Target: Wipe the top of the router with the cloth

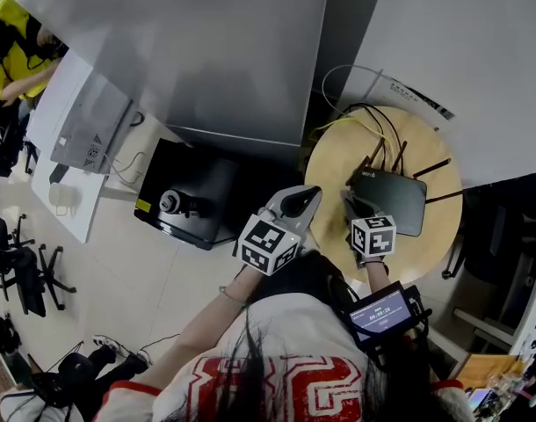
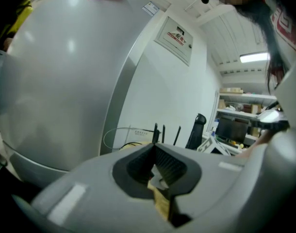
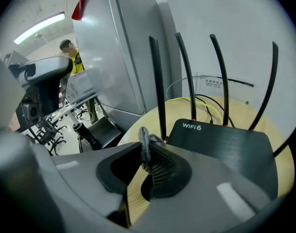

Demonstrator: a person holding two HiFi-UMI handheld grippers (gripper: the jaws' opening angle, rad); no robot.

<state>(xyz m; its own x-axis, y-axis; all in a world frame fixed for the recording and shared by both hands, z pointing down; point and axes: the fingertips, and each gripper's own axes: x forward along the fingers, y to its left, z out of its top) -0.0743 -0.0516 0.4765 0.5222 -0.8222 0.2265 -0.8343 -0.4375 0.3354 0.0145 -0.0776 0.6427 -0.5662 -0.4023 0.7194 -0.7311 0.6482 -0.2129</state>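
Observation:
A black router (image 1: 393,199) with several upright antennas lies on a round wooden table (image 1: 338,161). In the right gripper view the router (image 3: 230,149), marked WIFI6, fills the area just ahead of the jaws. My right gripper (image 1: 351,202) (image 3: 144,142) hovers at the router's near left corner, shut on a pinch of grey woven cloth (image 3: 145,147). Most of the cloth is hidden. My left gripper (image 1: 310,193) (image 2: 155,149) hangs at the table's left edge, beside the router. Its jaws meet at the tips with nothing clearly held.
Yellow and black cables (image 1: 373,121) run off the back of the router. A tall grey cabinet (image 1: 206,51) stands left of the table, with a black case (image 1: 193,202) on the floor below it. Farther left are a white desk (image 1: 75,148) and office chairs (image 1: 13,262).

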